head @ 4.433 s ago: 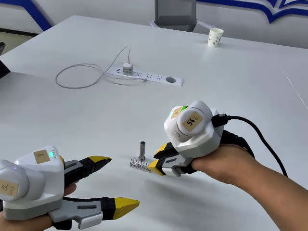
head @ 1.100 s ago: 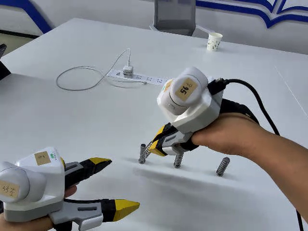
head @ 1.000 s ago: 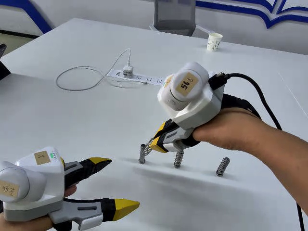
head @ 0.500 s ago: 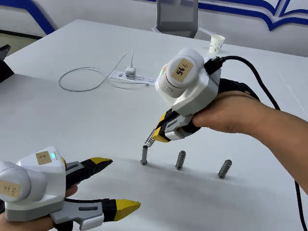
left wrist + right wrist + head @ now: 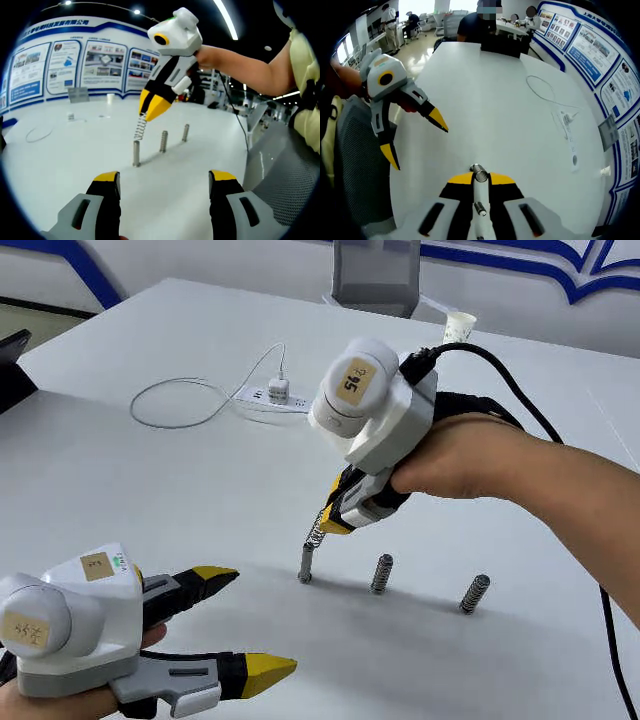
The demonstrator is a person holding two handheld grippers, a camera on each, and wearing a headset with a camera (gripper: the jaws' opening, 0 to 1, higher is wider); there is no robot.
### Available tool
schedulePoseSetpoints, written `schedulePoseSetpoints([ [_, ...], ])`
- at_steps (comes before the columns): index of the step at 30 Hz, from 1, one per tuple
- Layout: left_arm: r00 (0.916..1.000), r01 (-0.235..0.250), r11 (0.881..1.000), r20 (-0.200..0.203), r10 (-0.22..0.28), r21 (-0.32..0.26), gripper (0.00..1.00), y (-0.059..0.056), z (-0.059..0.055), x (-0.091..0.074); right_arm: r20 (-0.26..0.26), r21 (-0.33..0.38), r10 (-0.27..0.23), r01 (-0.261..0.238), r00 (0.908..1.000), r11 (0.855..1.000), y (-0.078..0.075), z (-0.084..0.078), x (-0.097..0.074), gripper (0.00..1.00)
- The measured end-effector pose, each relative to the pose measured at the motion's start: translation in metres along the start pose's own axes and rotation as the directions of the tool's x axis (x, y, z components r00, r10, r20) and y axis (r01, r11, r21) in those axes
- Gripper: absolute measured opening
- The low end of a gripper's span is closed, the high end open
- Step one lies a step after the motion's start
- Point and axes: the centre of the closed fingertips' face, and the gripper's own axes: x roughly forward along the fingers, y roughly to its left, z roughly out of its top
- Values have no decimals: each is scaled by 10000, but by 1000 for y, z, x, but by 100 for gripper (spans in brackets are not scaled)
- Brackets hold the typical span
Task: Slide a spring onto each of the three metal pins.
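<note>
My right gripper [image 5: 328,524] is shut on a small steel spring [image 5: 316,533] that hangs tilted from its yellow tips. The spring's lower end sits just above the top of a bare metal pin [image 5: 306,563] standing upright on the white table. To the right, two more pins each carry a spring: the middle one [image 5: 381,573] and the right one [image 5: 475,593]. From the left gripper view the held spring [image 5: 140,127] hovers over the bare pin [image 5: 136,153]. The right gripper view has the spring [image 5: 480,175] pinched between its jaws. My left gripper [image 5: 245,622] rests open at the lower left, holding nothing.
A white power strip [image 5: 272,394] with a plugged charger and a looped white cable [image 5: 165,400] lies at the back left. A paper cup [image 5: 460,326] and a grey chair [image 5: 375,275] are at the far edge. The right gripper's black cable [image 5: 610,640] trails along the right.
The right gripper picked the spring off the table, then raised it from beside the bare pin to just above the pin's top. The left gripper stayed open and still.
</note>
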Motion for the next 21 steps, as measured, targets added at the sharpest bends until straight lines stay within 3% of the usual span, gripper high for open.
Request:
schedulePoseSetpoints([
  [21, 10000, 5, 10000, -12, -5, -61, 73, 2, -3, 0, -624, -390, 351, -376, 9974, 9985, 4, 1, 12, 12],
])
